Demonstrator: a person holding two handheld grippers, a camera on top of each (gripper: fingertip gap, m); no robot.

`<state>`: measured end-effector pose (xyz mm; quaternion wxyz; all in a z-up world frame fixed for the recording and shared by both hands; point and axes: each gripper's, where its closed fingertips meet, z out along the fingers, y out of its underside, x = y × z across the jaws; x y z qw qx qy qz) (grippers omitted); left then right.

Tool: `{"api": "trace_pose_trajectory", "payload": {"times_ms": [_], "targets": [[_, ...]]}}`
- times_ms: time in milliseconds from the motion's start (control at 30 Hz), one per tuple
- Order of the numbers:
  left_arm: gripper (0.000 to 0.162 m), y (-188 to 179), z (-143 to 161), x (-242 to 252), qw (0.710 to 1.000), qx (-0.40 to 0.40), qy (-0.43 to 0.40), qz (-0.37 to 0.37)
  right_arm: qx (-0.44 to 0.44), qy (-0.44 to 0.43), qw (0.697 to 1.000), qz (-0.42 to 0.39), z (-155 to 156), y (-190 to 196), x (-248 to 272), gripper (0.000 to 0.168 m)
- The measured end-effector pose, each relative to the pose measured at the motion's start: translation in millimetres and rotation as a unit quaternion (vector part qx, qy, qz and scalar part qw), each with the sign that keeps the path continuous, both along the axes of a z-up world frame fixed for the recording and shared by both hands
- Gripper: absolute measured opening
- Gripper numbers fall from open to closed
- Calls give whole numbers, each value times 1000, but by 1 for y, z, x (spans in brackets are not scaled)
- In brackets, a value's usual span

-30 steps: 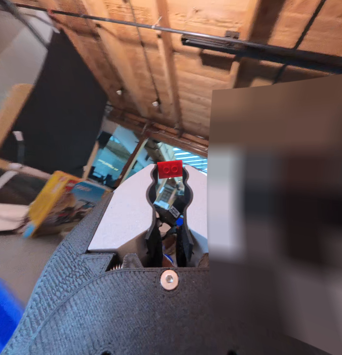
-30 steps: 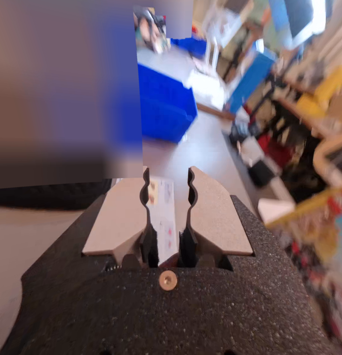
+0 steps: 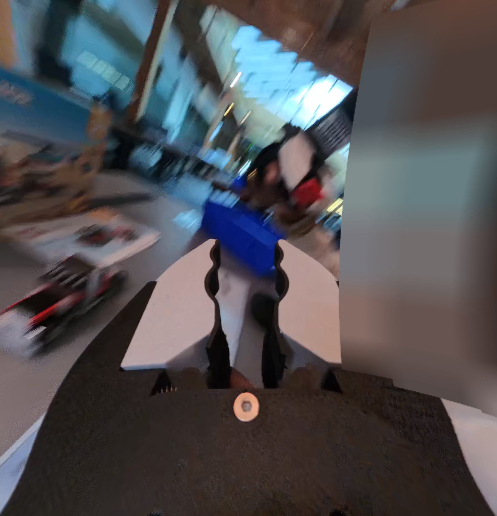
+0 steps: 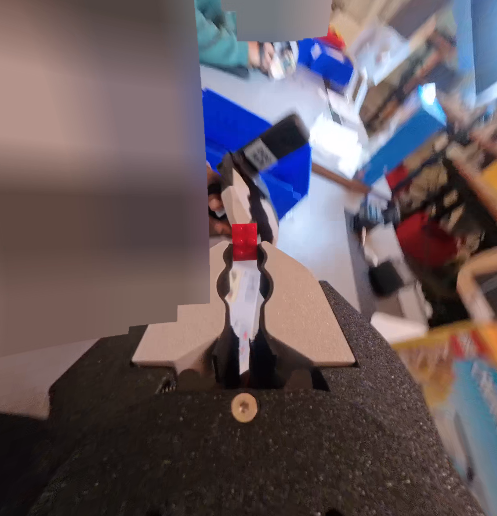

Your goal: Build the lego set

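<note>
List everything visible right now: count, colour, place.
Small red studded Lego plate: one, red, pinched at the right gripper's tips.
Partly built Lego car: one, red, white and black, on the table, left in the left wrist view; blurred.
Printed instruction booklet: one, white, behind the car.
Blue plastic bin: one near, blue, on the table ahead; a second farther back.
Cardboard Lego box: one, yellow and blue, lower right.
Grey table: one.
Person's teal sleeve: one, far side.
Left gripper: open, empty.
Right gripper: shut on the plate.
</note>
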<state>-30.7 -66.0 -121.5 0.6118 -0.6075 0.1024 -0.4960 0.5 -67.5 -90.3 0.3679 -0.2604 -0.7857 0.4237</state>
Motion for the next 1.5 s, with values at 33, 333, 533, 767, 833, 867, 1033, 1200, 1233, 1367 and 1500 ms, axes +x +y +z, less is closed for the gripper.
{"api": "trace_pose_trajectory", "payload": {"times_ms": [33, 333, 533, 767, 833, 867, 1033, 1200, 1233, 1367, 1500], "targets": [[38, 11, -32, -3, 994, -43, 97, 28, -20, -29, 999, -41, -16, 16, 11, 17], [39, 50, -135, 15, 845, -78, 529, -11, -228, -210, 887, -342, -149, 96, 89, 17], [38, 61, -122, -2, 862, -75, 499, -49, -208, -253, 865, -381, -183, 82, 93, 17], [46, 79, -133, 54, 846, -46, 497, -187, -173, -299, 869, -354, -203, 63, 91, 17], [49, 88, -148, 73, 828, -47, 517, -212, -175, -299, 868, -355, -203, 66, 92, 17], [50, 91, -156, 79, 818, -56, 526, -226, -171, -300, 869, -354, -204, 68, 93, 17], [51, 95, -182, 94, 790, -103, 535, -281, -153, -305, 870, -356, -208, 80, 102, 17], [45, 85, -181, 93, 789, -102, 542, -269, -140, -301, 885, -327, -201, 87, 114, 17], [45, 87, -182, 90, 790, -102, 552, -249, -135, -294, 894, -311, -195, 87, 114, 17], [45, 88, -178, 85, 811, -92, 547, -189, -90, -248, 933, -243, -169, 93, 105, 17], [44, 94, -182, 89, 821, -66, 549, -143, -20, -265, 941, -211, -177, 111, 93, 17]]}}
